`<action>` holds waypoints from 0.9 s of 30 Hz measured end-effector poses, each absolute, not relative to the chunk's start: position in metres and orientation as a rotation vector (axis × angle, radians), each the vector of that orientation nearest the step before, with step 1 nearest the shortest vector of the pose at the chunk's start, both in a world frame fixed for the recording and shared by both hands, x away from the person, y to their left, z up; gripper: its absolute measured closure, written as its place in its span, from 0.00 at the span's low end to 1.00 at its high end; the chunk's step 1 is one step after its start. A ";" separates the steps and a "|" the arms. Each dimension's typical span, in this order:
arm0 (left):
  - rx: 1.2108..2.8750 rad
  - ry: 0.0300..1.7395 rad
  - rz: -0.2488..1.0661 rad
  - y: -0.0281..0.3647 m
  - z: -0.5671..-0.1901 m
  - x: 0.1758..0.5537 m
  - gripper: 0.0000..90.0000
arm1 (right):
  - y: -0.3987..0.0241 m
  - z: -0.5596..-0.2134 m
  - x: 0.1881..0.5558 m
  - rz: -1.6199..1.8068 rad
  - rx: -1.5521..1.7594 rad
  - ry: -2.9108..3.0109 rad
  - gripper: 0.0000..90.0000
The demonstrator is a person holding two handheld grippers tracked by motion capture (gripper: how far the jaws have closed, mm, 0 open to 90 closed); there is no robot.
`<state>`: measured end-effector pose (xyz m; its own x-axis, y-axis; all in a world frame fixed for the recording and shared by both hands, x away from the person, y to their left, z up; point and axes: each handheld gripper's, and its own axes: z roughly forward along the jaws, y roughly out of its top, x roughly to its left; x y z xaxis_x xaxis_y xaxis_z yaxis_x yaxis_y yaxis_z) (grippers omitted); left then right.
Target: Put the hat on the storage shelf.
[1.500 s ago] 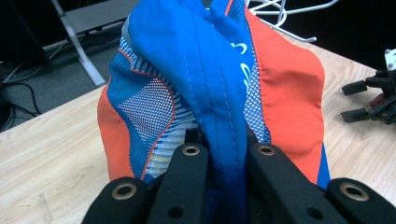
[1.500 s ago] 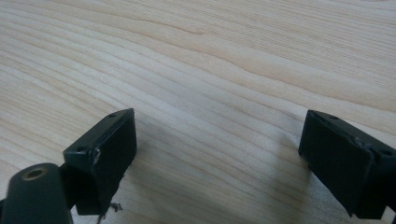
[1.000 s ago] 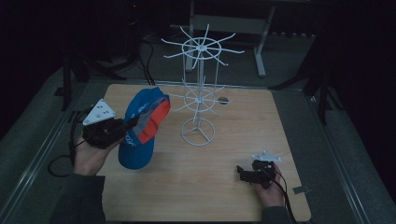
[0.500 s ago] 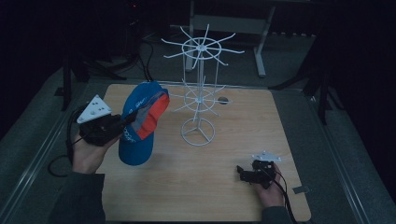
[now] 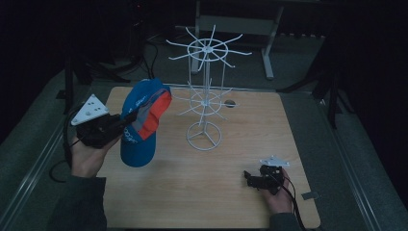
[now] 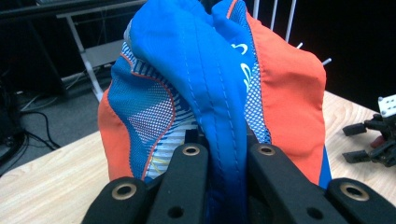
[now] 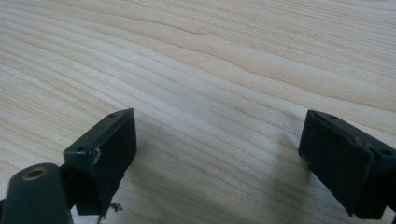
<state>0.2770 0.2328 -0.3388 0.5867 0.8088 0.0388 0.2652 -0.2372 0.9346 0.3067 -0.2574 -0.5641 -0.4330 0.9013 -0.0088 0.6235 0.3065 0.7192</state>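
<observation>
Your left gripper (image 5: 126,121) fingers (image 6: 189,182) clench the blue-orange cap (image 5: 142,120), held above the counter (image 5: 216,168) at 9 o'clock of the wire rack (image 5: 206,91); your right gripper (image 5: 250,179) rests spread, empty, at 5 o'clock.

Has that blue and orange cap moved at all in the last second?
Barely. The cap, clamped in the left gripper, sits at almost the same spot left of the white wire stand; only the gripper's grey plate has drifted slightly away from the stand.

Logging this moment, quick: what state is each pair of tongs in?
Left tongs: shut on the blue and orange cap.
Right tongs: open, holding nothing, low over the wooden table.
</observation>
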 end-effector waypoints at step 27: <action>1.642 0.801 0.647 0.239 -0.305 0.276 0.99 | -0.257 -0.564 0.307 0.913 1.358 2.167 0.12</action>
<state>0.2764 0.2390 -0.3051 0.6165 0.7874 -0.0010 0.1638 -0.1270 0.9783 0.3067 -0.2574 -0.5641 -0.4326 0.9015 -0.0084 0.6238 0.3060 0.7192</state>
